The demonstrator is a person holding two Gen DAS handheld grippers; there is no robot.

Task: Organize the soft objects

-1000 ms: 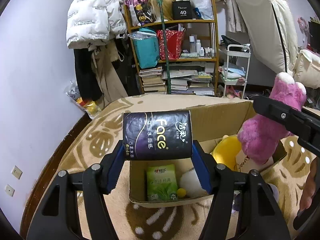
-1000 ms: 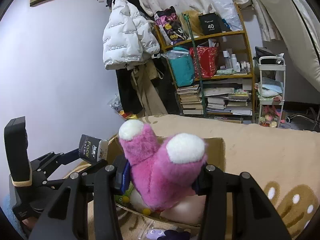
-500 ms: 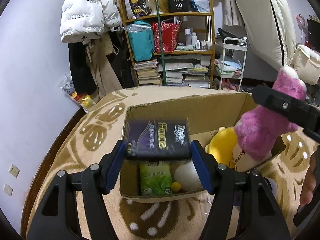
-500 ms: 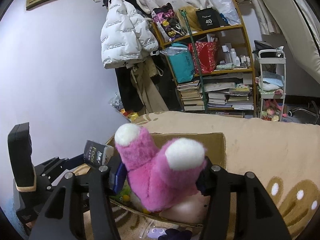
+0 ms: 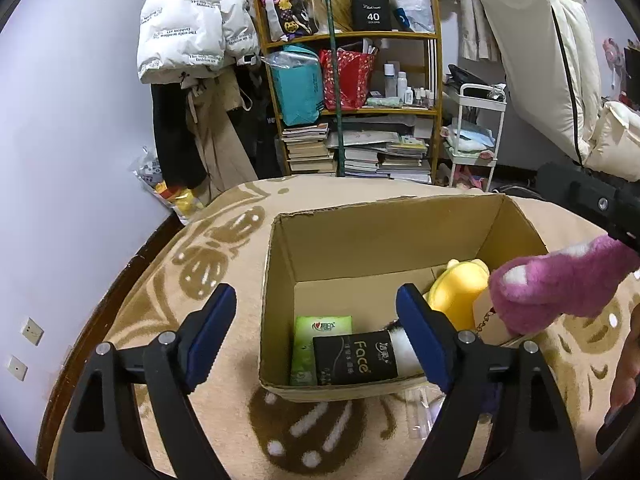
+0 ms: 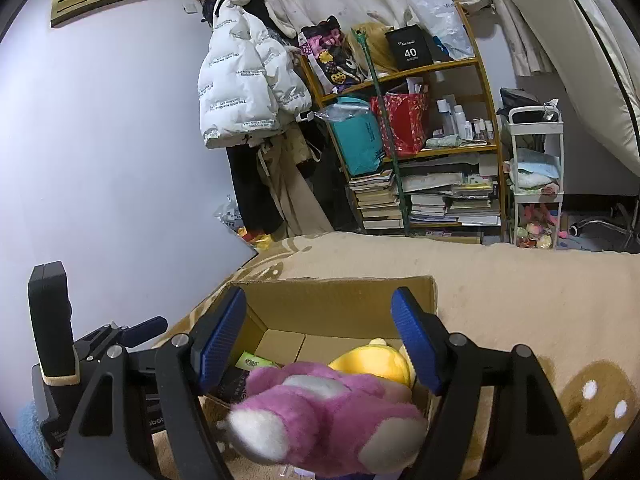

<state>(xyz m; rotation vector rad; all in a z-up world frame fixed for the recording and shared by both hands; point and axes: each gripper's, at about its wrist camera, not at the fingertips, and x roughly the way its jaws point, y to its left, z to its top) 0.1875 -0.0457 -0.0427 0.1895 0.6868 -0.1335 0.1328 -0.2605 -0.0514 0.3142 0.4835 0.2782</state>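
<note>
An open cardboard box [image 5: 280, 288] stands on the beige patterned blanket. Inside lie a black "Face" tissue pack [image 5: 355, 357], a green tissue pack [image 5: 316, 330], a yellow plush [image 5: 460, 292] and something white. My left gripper [image 5: 316, 326] is open and empty above the box's near edge. My right gripper [image 6: 318, 338] is open; the pink plush [image 6: 324, 416] is loose below its jaws, dropping at the box's right rim. It also shows in the left wrist view [image 5: 560, 284].
A cluttered shelf [image 5: 360, 100] with books, bags and bottles stands behind, with a white jacket [image 5: 188, 32] hung beside it and a white trolley [image 5: 476, 136] to the right. Clear plastic wrap [image 5: 424, 412] lies in front of the box.
My left gripper opened and the black tissue pack fell into the box. My right gripper opened and the pink plush tipped over and dropped out of its jaws.
</note>
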